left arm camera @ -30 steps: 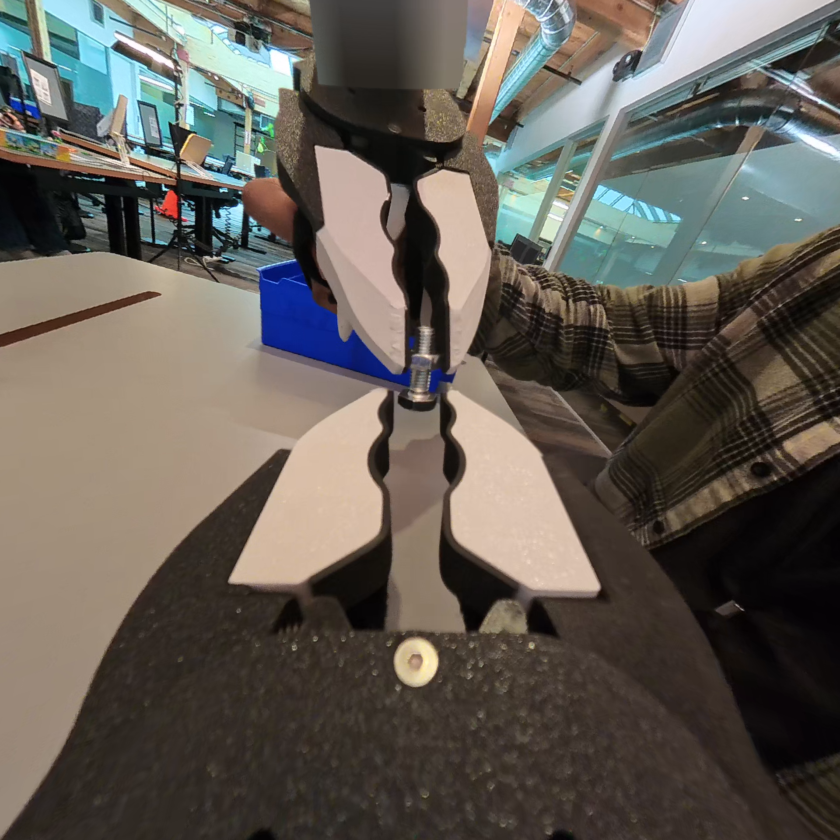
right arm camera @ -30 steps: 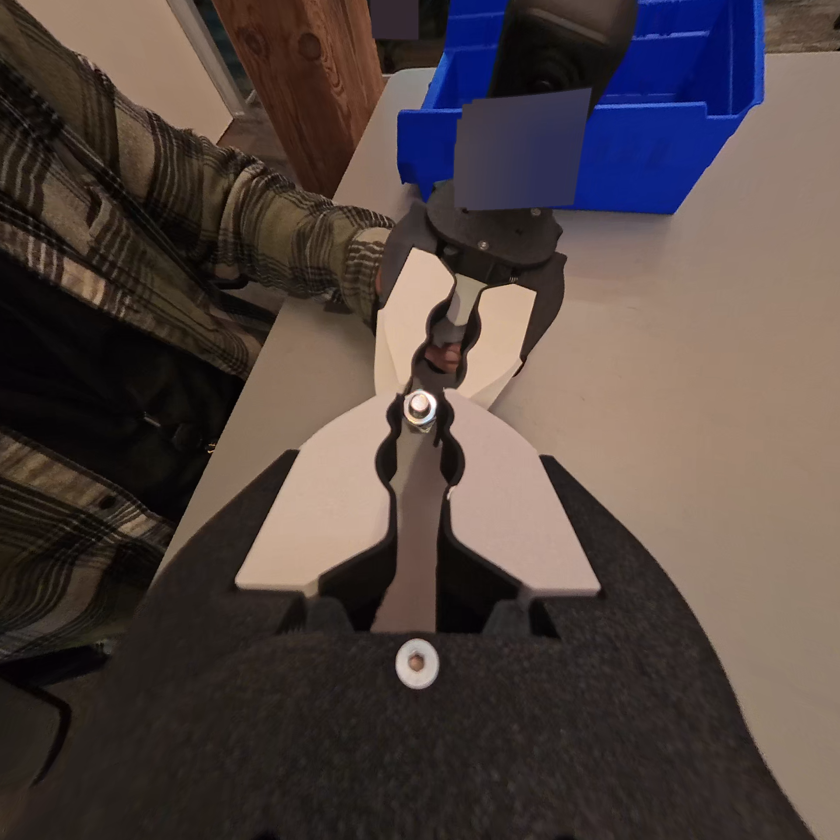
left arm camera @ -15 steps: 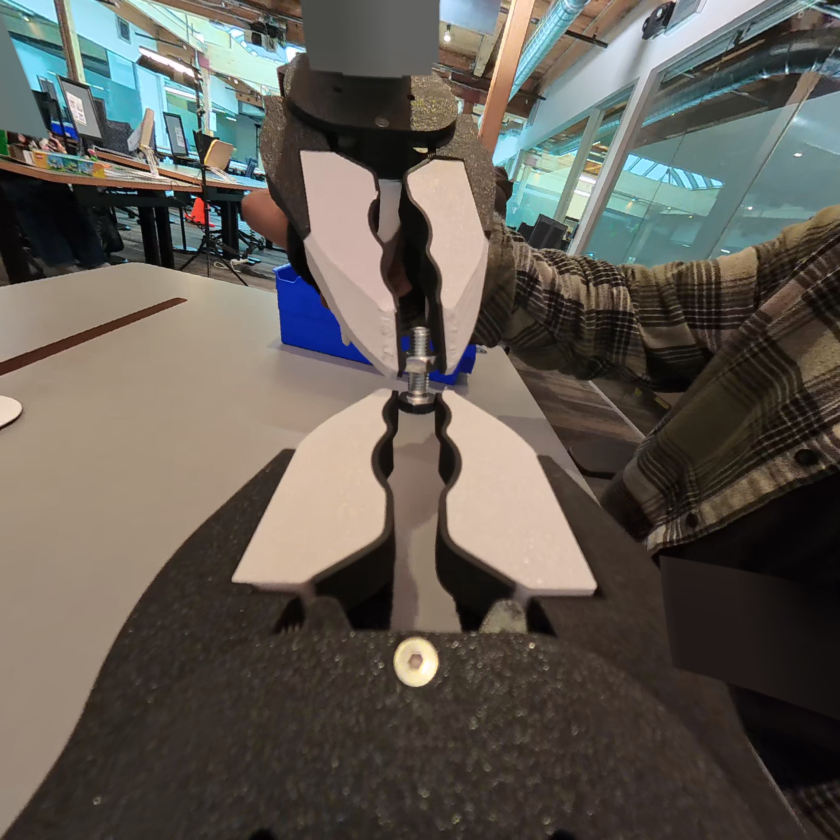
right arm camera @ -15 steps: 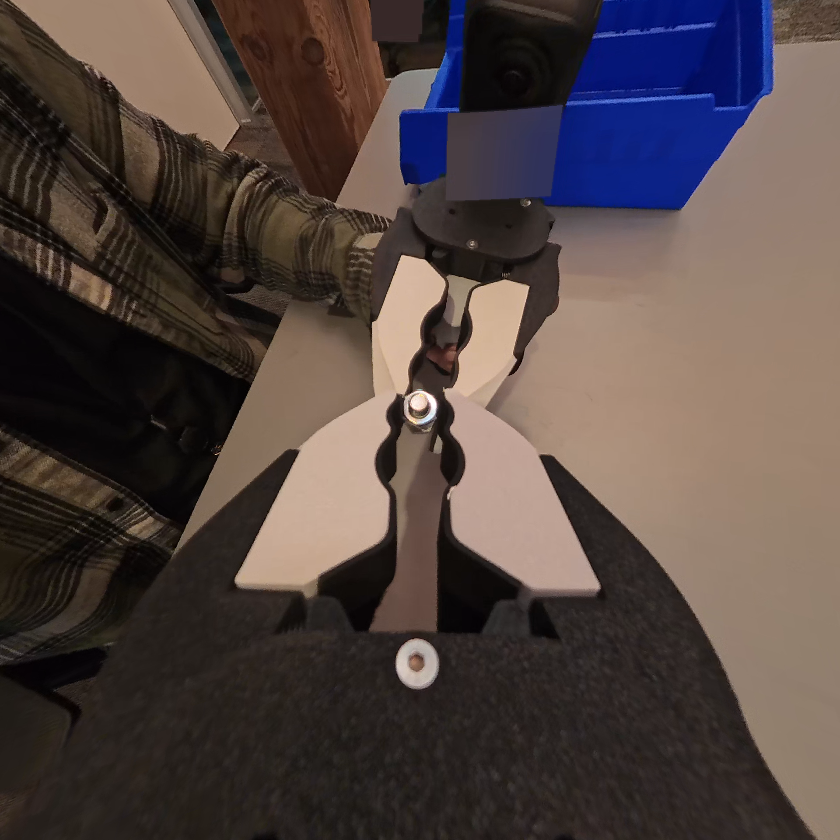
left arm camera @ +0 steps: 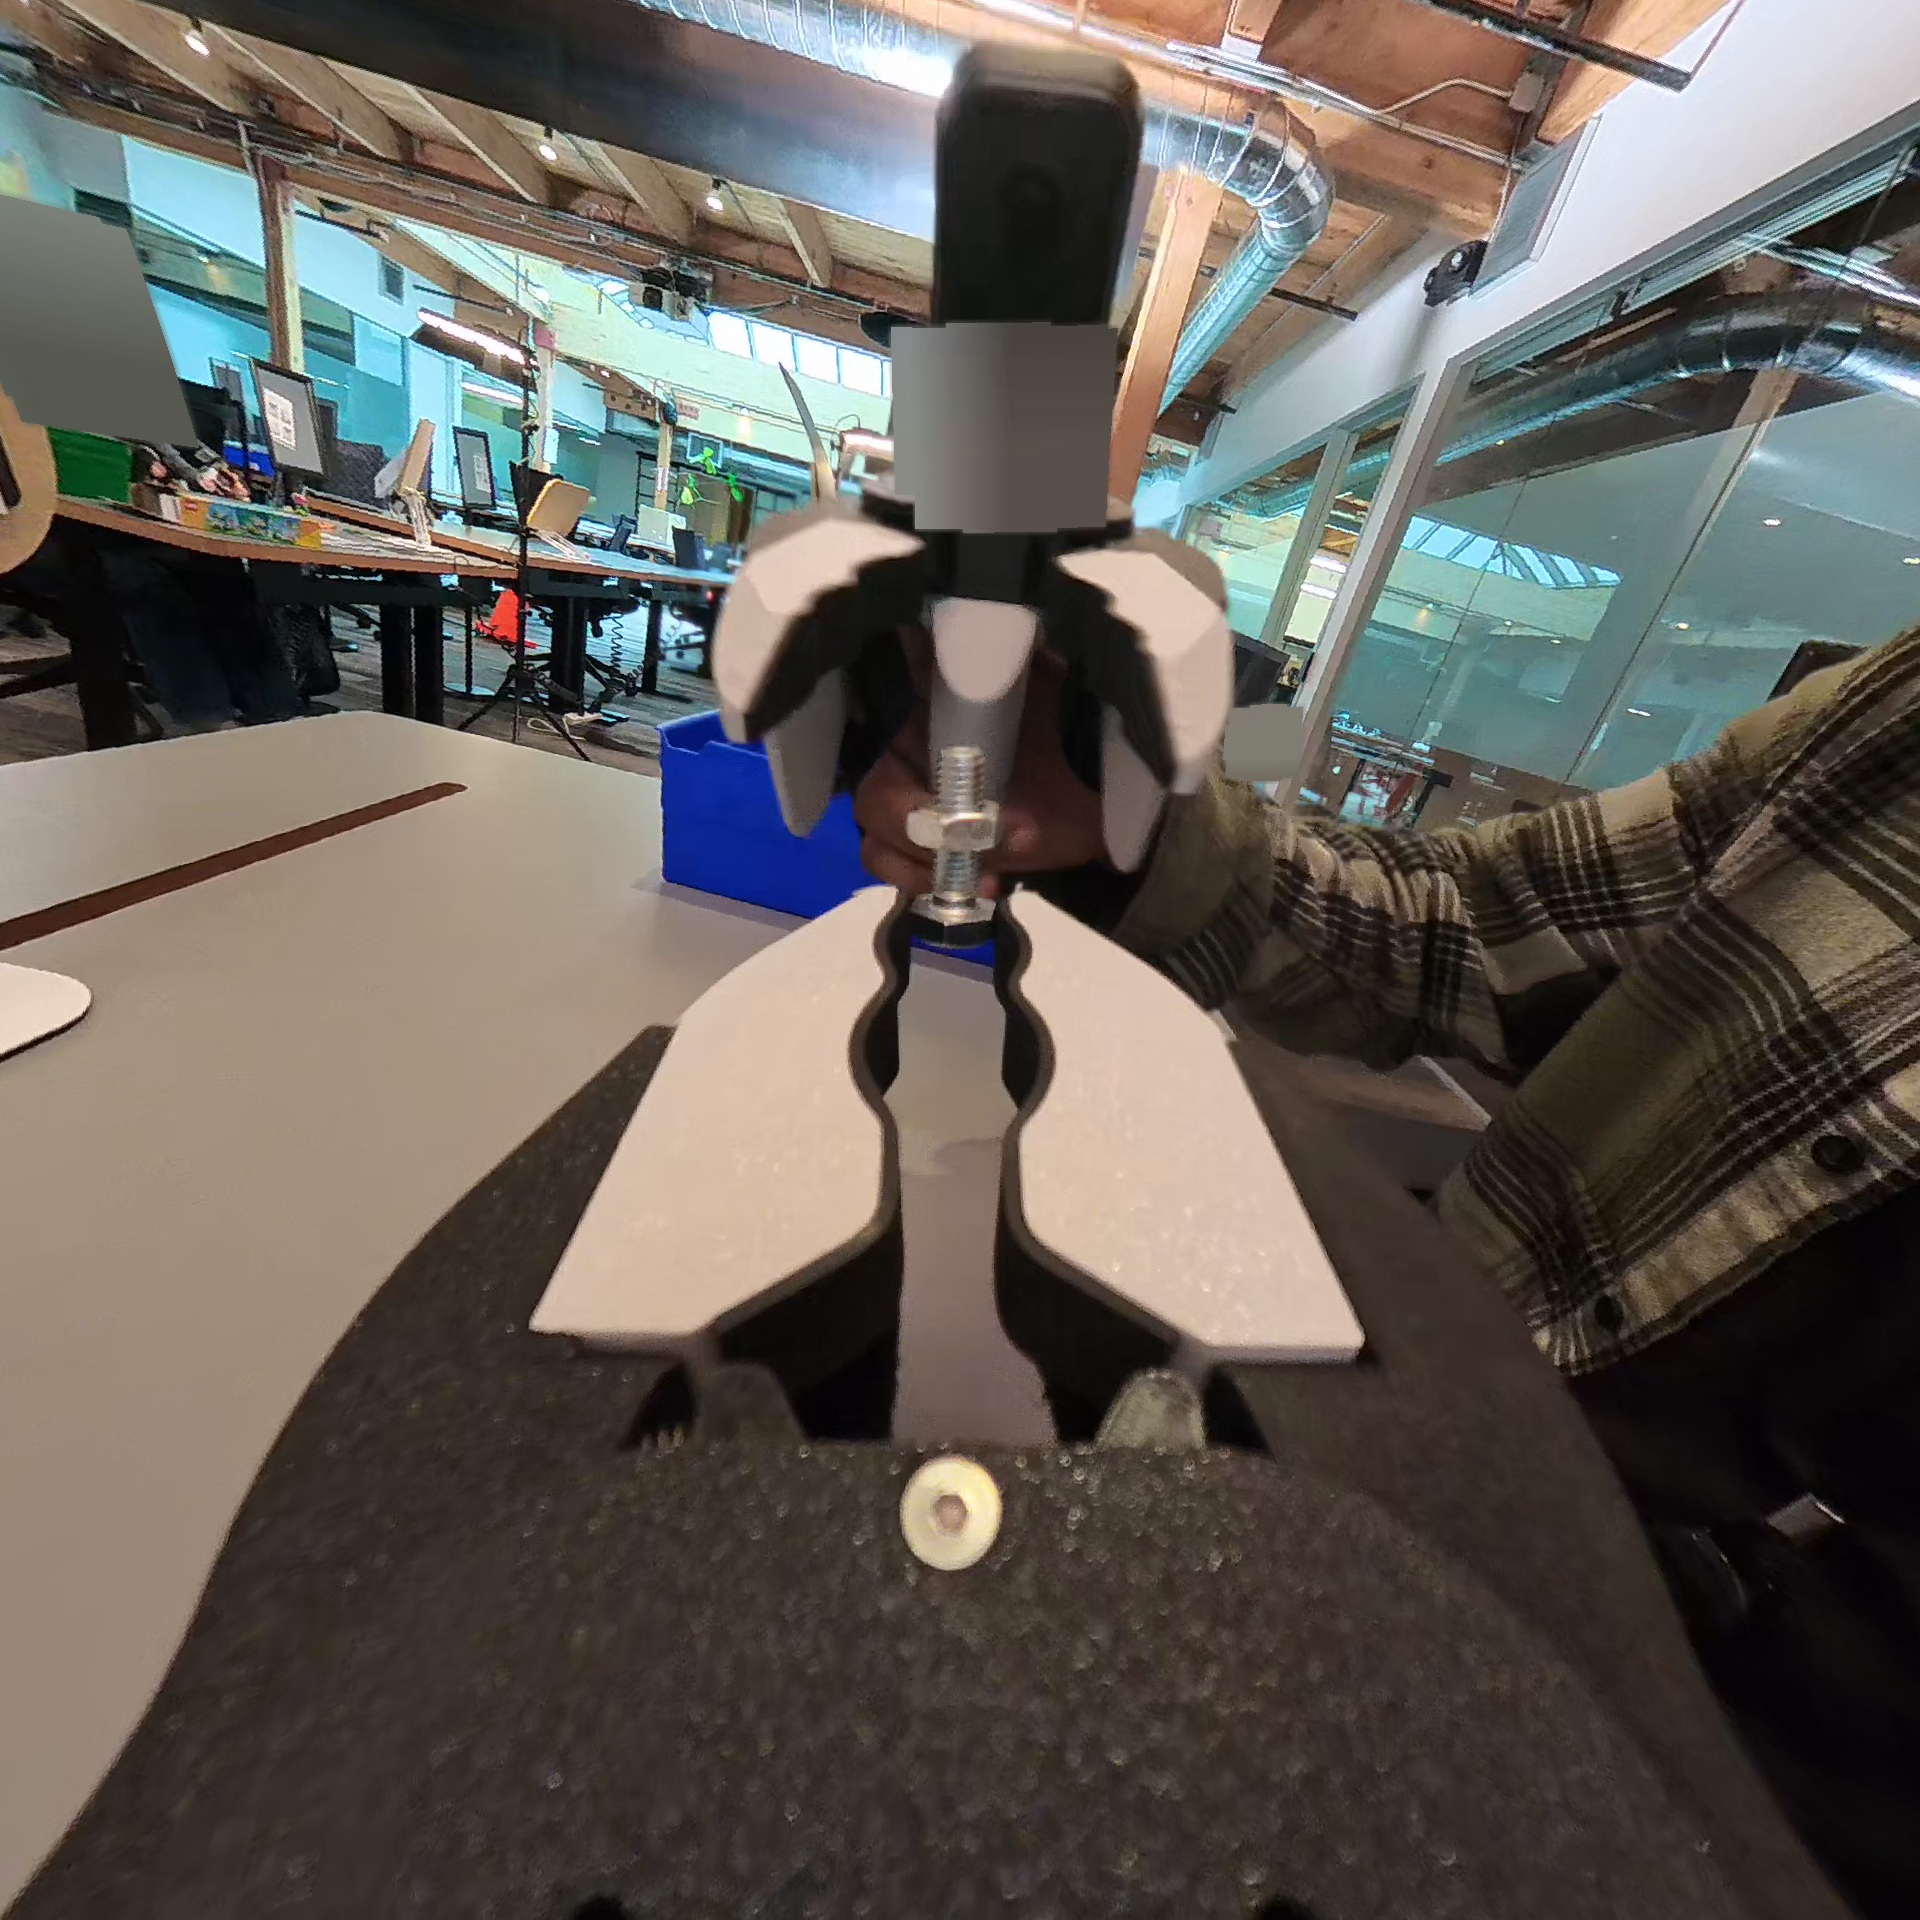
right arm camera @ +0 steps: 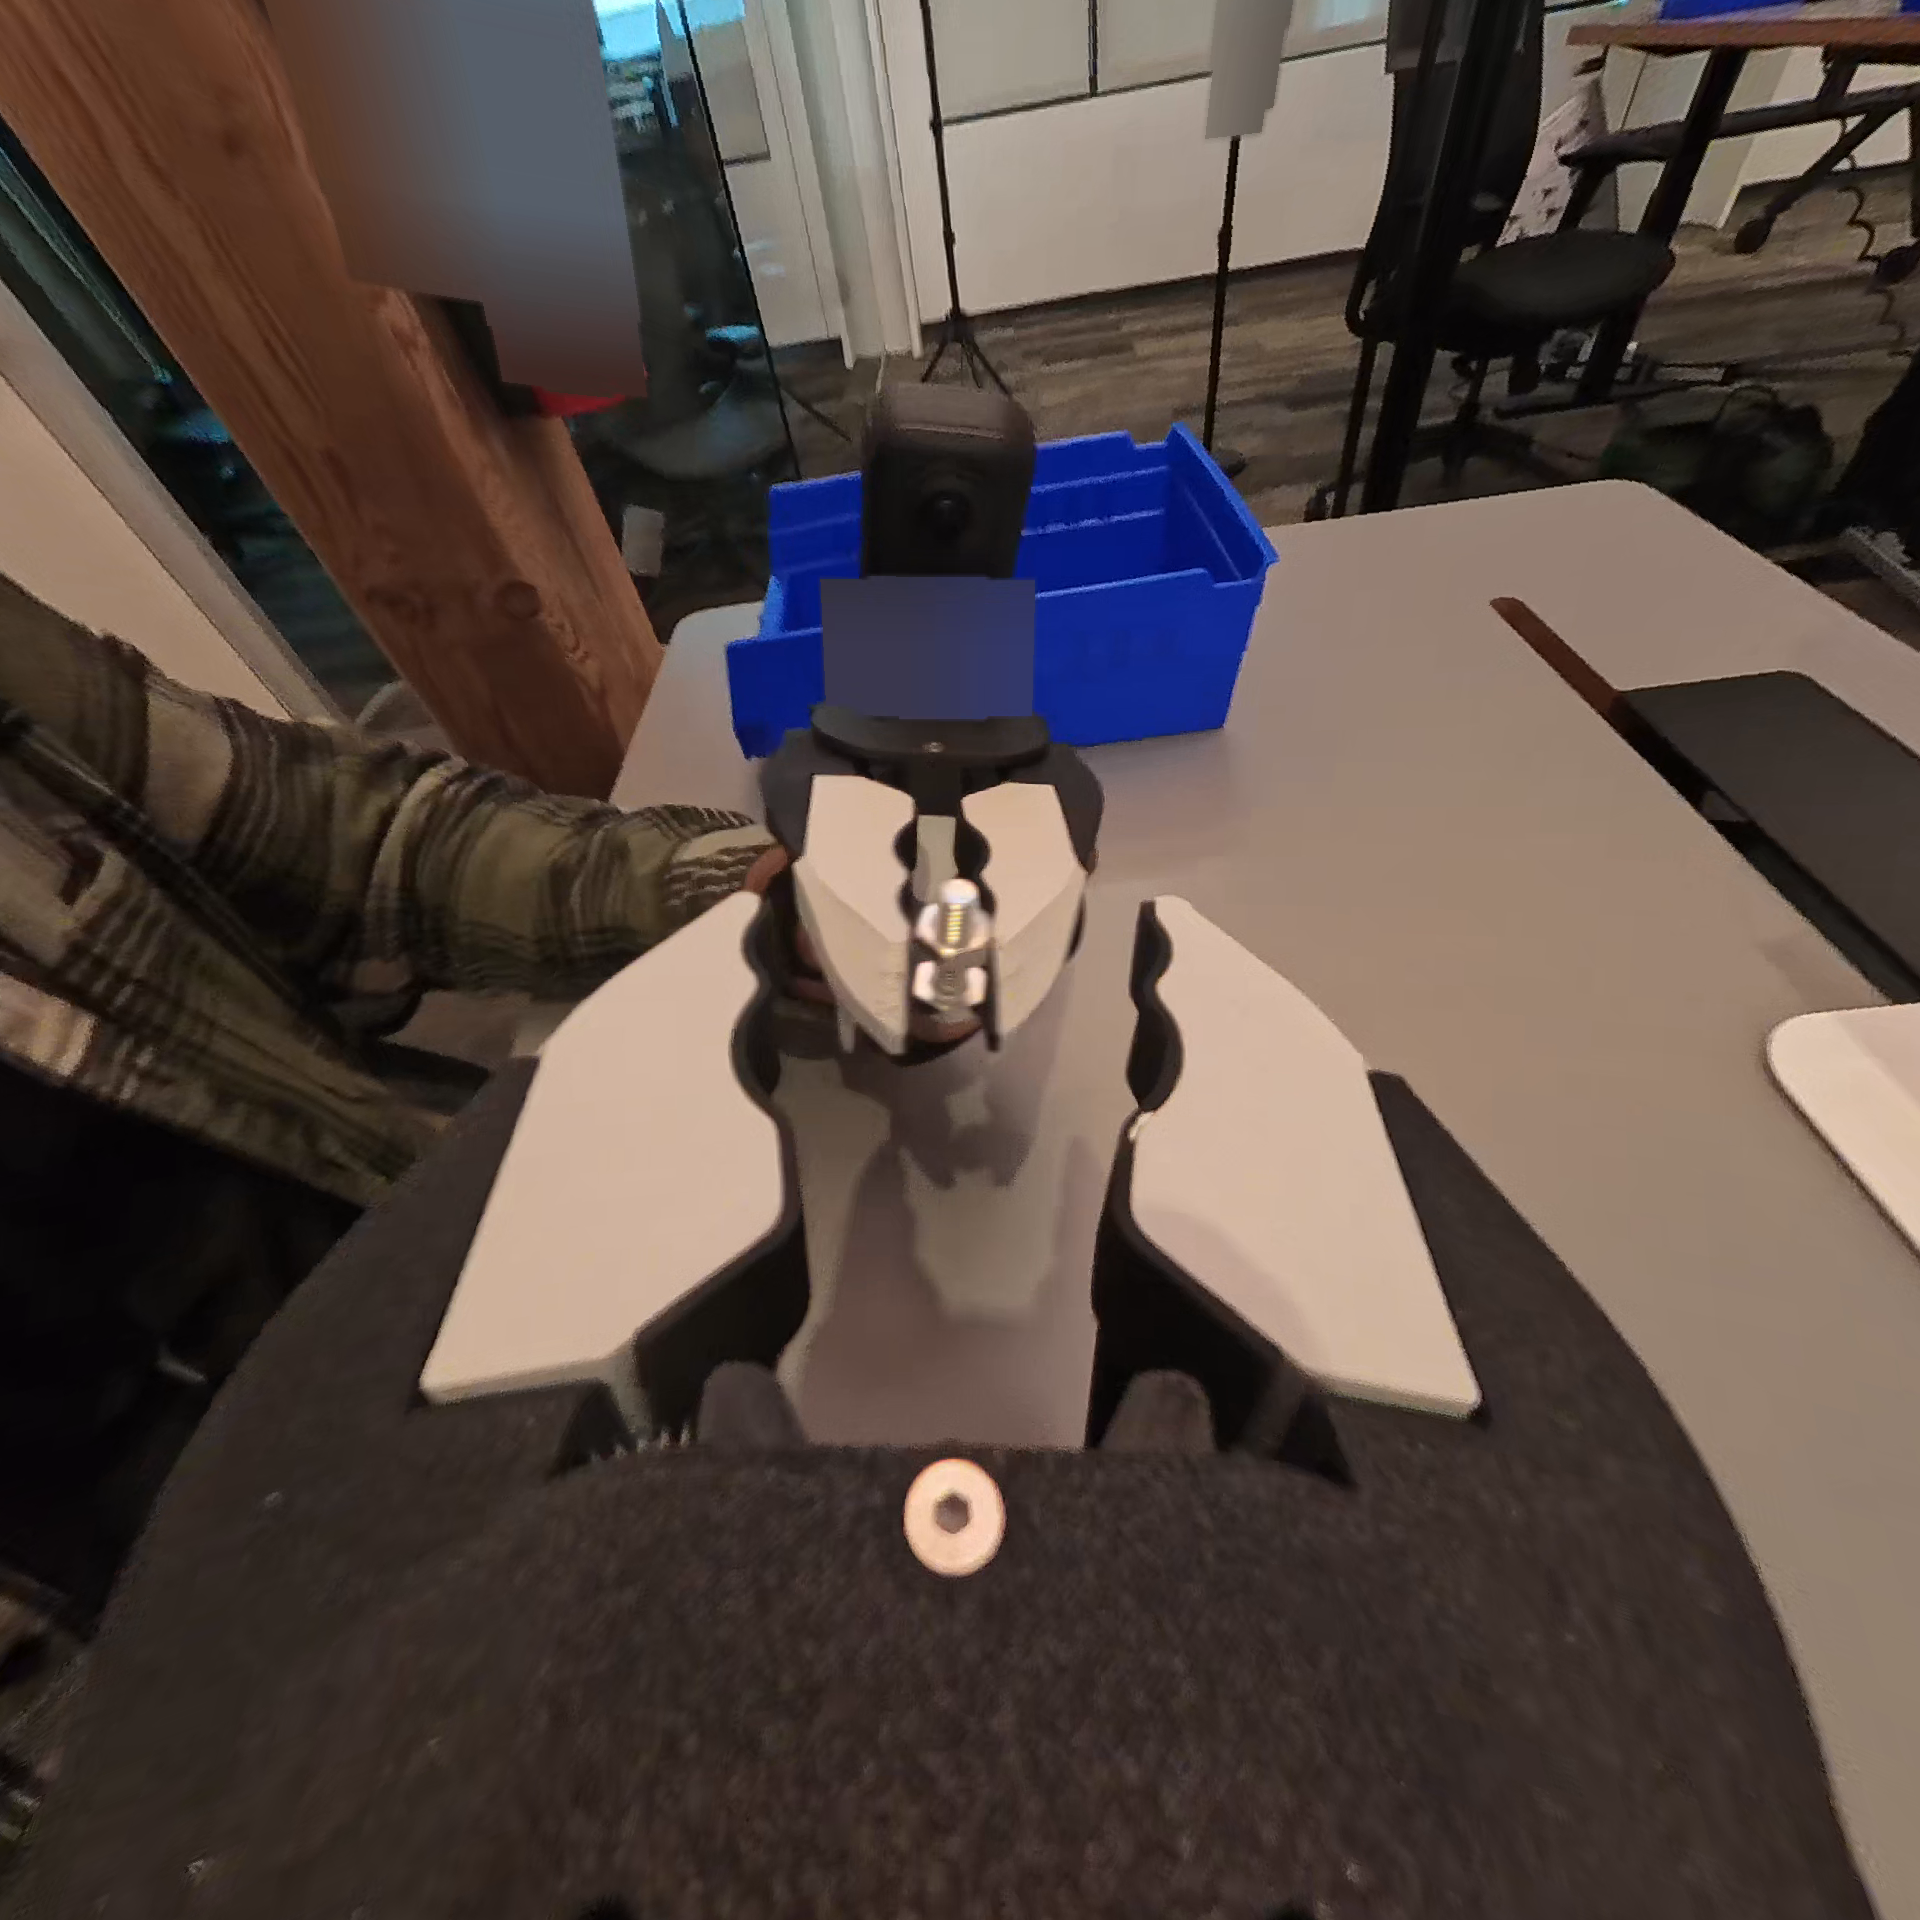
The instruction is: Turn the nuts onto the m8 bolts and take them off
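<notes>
A silver bolt (left arm camera: 956, 873) stands upright with a hex nut (left arm camera: 954, 826) partway down its thread. My left gripper (left arm camera: 951, 920) is shut on the bolt's head and holds it above the grey table (left arm camera: 312, 1039). The right wrist view shows the same: the left gripper (right arm camera: 951, 997) clamps the bolt (right arm camera: 948, 971) below the nut (right arm camera: 953, 927). My right gripper (right arm camera: 951, 914) is wide open, its fingers (right arm camera: 665, 1091) well apart and touching nothing. In the left wrist view the right gripper (left arm camera: 966, 831) faces me, its pads spread either side of the bolt.
A blue bin (right arm camera: 1143, 644) stands at the table's far edge and also shows in the left wrist view (left arm camera: 748, 821). A white flat pad (right arm camera: 1860, 1101) and a black flat object (right arm camera: 1787, 769) lie at the right. A person's plaid sleeve (left arm camera: 1558, 987) is alongside. A wooden post (right arm camera: 312, 416) is behind. Left and right tips are no more than a few centimetres apart.
My right gripper was shut on the nut; it has let go, opened wide and drawn back. The nut stays on the thread. My left gripper keeps its hold on the bolt head.
</notes>
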Demonstrator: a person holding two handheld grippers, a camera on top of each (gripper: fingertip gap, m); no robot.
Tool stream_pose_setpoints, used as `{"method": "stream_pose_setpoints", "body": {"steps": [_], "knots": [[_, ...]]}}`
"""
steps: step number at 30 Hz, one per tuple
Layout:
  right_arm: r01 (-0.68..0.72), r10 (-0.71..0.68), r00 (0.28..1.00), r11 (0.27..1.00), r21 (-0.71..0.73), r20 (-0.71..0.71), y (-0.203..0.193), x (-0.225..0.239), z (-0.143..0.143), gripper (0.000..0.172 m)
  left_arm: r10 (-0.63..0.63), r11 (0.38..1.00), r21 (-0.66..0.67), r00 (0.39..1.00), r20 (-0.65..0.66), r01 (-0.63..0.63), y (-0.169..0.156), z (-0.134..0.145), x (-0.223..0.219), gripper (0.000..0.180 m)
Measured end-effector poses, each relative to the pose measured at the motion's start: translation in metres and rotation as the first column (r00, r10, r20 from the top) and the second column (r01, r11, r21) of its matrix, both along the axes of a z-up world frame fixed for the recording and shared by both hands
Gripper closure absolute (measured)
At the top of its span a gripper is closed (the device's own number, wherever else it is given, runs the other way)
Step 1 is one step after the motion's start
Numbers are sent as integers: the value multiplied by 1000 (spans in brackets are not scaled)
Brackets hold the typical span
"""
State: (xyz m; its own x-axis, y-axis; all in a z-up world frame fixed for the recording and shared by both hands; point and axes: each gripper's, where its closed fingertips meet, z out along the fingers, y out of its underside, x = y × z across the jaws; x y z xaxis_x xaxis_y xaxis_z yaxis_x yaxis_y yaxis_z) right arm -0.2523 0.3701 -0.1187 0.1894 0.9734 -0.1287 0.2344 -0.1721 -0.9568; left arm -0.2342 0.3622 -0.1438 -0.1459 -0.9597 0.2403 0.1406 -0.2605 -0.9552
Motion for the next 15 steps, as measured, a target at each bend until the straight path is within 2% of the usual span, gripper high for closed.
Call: {"method": "stream_pose_setpoints", "body": {"steps": [4, 10, 13, 15], "knots": [[94, -92, 995, 995, 29, -43, -3, -1, -1, 97, -8, 1000, 20, 1000, -2, 8, -5, 0, 2, 166], [219, -222, 974, 973, 65, 45, 18, 16, -8, 87, -36, 999, 40, 999, 16, 36, -15, 6, 4, 166], [253, -261, 963, 960, 123, 58, 21, 27, 1, 94, -42, 999, 22, 998, 41, 41, -13, 9, 0, 166], [228, -231, 973, 967, 114, 13, 16, 23, 11, 95, -40, 999, 11, 998, 52, 39, -11, 11, -1, 166]]}}
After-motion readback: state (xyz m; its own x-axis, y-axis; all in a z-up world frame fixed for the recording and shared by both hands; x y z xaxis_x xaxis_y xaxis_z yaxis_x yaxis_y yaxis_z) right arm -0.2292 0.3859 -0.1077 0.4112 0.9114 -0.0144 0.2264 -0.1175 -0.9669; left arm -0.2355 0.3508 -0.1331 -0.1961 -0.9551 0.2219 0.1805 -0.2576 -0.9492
